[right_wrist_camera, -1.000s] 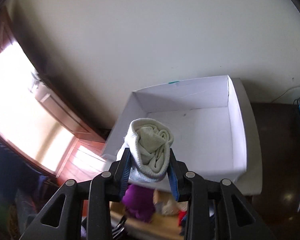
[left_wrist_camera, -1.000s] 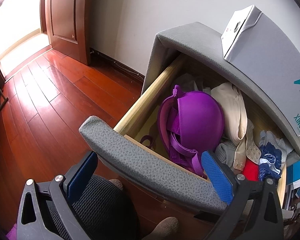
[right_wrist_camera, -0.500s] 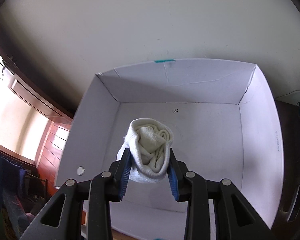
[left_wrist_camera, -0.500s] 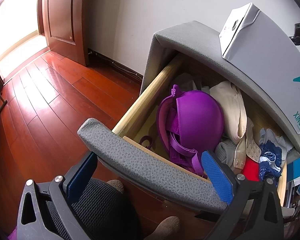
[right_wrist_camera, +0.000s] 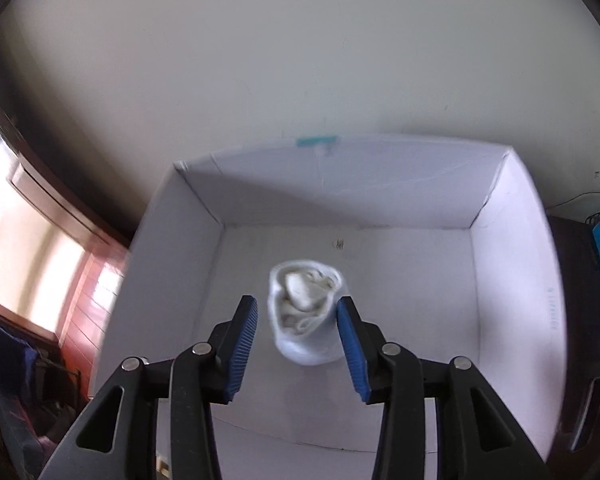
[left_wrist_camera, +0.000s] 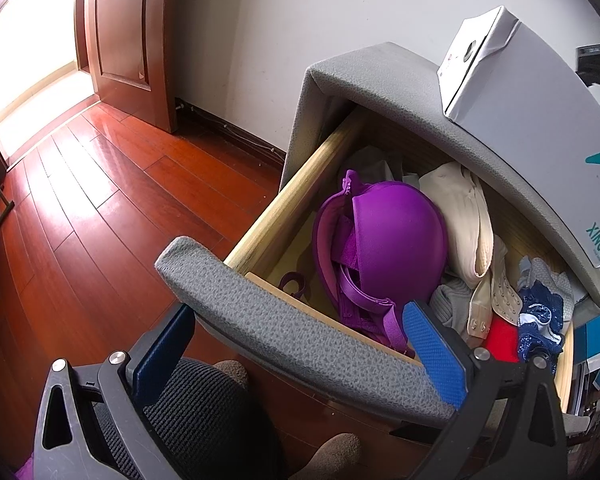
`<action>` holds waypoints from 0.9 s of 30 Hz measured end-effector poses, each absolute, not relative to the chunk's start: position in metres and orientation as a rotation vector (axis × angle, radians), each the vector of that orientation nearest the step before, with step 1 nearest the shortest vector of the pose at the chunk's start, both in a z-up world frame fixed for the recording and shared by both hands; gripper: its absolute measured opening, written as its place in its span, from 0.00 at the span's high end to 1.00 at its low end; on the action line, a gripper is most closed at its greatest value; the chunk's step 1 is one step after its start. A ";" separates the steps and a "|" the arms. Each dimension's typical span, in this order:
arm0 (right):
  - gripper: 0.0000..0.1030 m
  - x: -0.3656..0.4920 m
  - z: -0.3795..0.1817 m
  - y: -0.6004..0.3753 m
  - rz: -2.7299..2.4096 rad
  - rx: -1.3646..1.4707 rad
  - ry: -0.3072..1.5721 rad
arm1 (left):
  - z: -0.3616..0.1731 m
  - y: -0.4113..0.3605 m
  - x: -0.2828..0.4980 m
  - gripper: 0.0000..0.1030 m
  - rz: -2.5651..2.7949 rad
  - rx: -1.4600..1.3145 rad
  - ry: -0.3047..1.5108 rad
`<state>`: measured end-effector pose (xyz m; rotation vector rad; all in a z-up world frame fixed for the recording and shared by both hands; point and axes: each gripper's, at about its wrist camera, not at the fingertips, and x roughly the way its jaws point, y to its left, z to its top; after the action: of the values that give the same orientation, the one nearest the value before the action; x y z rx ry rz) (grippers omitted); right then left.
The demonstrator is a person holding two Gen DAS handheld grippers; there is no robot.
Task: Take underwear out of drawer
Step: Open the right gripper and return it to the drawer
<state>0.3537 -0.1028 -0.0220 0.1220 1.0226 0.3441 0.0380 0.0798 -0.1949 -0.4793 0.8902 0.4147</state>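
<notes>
In the right wrist view my right gripper (right_wrist_camera: 296, 344) is open above the white box (right_wrist_camera: 188, 232). A rolled white piece of underwear (right_wrist_camera: 306, 312) sits blurred between the fingers, free of both pads, over the box floor. In the left wrist view my left gripper (left_wrist_camera: 296, 360) is open and empty, straddling the grey padded drawer front (left_wrist_camera: 300, 336). The open drawer (left_wrist_camera: 284, 204) holds a purple bra (left_wrist_camera: 384, 240), a cream bra (left_wrist_camera: 468, 216), and grey, red and blue garments. The white box (left_wrist_camera: 540, 100) stands on the grey cabinet top.
Red wooden floor (left_wrist_camera: 80, 200) lies left of the drawer, with a wooden door (left_wrist_camera: 124, 32) at the far wall. A dark mesh chair seat (left_wrist_camera: 204, 420) is under the left gripper. Blue-and-white items (left_wrist_camera: 592, 332) sit at the drawer's right.
My right gripper opened and let go of the white roll, which is dropping into the box. The left gripper barely moved.
</notes>
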 end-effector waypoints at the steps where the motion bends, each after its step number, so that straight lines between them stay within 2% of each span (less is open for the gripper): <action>1: 0.59 0.348 -0.016 -0.109 0.363 0.147 0.993 | -0.195 0.080 0.038 0.00 0.415 -0.478 0.890; 6: 0.59 0.293 0.019 -0.138 0.448 0.187 0.857 | -0.195 0.079 0.039 0.00 0.416 -0.478 0.888; 10: 0.58 0.237 0.022 -0.158 0.522 0.127 0.863 | -0.195 0.079 0.039 0.00 0.415 -0.477 0.888; 16: 0.58 0.169 -0.050 -0.196 0.469 0.012 1.095 | -0.195 0.080 0.038 0.00 0.415 -0.477 0.889; 19: 0.58 0.155 -0.087 -0.218 0.429 0.057 1.189 | -0.195 0.080 0.038 0.00 0.415 -0.477 0.888; 27: 0.58 0.155 -0.141 -0.216 0.371 0.041 1.265 | -0.195 0.081 0.040 0.00 0.415 -0.472 0.888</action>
<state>0.1554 -0.2162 -0.1407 0.0411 1.2654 0.3706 0.0395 0.0806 -0.1945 -0.4724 0.8880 0.4154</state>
